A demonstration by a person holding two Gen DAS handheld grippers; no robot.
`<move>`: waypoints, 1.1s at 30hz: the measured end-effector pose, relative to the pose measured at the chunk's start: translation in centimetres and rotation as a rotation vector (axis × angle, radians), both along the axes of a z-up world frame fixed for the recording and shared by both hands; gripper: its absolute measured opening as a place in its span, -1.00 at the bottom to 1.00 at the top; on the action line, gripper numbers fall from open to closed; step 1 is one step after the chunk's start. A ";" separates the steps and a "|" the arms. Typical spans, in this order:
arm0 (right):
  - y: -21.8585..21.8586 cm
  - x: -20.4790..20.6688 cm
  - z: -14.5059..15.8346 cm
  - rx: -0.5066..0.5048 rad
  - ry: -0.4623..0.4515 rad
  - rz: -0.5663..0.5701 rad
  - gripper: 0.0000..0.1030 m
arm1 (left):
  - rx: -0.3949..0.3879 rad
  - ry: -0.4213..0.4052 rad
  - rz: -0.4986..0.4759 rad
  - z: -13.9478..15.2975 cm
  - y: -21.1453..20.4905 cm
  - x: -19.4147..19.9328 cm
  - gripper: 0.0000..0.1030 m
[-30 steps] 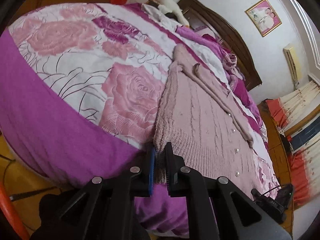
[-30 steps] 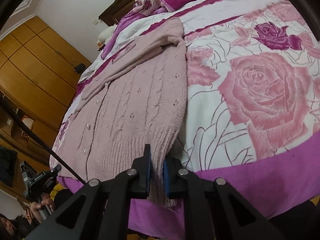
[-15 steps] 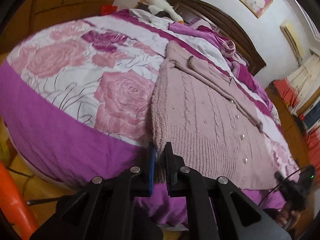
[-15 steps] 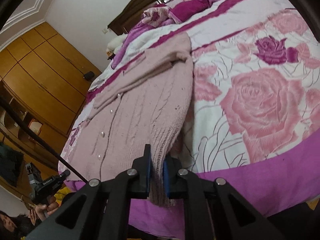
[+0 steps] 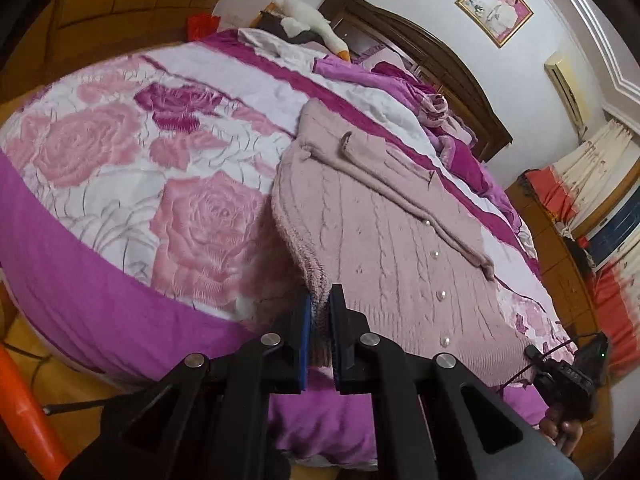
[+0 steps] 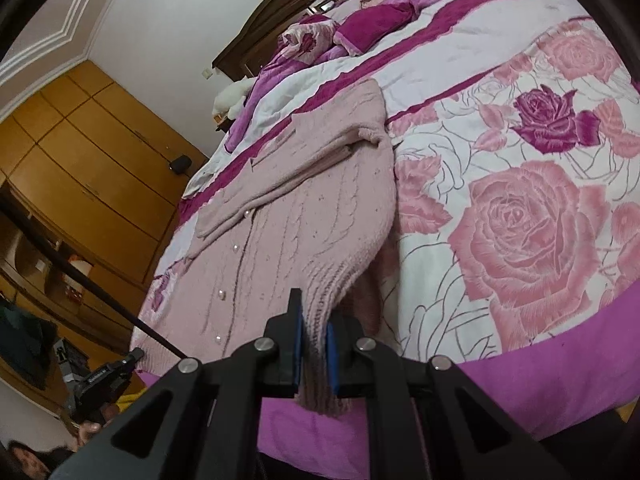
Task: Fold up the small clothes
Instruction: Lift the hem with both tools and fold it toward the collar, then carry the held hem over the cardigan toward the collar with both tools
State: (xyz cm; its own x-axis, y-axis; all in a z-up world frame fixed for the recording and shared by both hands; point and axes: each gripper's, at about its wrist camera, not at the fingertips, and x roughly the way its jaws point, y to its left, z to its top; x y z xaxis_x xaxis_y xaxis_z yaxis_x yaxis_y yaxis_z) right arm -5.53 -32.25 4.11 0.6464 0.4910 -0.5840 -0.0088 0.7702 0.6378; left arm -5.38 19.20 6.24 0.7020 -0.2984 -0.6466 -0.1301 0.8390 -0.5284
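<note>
Bedspread; cardigan hem hidden w/in tongs

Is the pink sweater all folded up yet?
Not yet. The pink cable-knit sweater lies mostly spread on the bed, sleeve across it, hem corners pinched and lifted.

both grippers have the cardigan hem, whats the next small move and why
Probably carry the hem up and forward toward the collar. Both the left gripper and right gripper are shut on the cardigan's hem corners, the sleeves already lie folded across its front, and the upper part lies flat on the bed.
</note>
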 end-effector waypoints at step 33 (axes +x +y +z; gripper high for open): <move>-0.3 2.9 7.0 -0.032 -0.098 0.025 -0.81 | -0.016 -0.113 0.016 6.4 1.0 2.9 -1.00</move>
State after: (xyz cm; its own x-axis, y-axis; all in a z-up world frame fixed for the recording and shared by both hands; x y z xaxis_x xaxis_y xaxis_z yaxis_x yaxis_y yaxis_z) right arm -2.61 -32.54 11.08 0.6886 0.4904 -0.5342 -0.0895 0.7886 0.6084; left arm -2.49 20.16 12.59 0.7749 -0.2965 -0.5582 -0.0818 0.8287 -0.5536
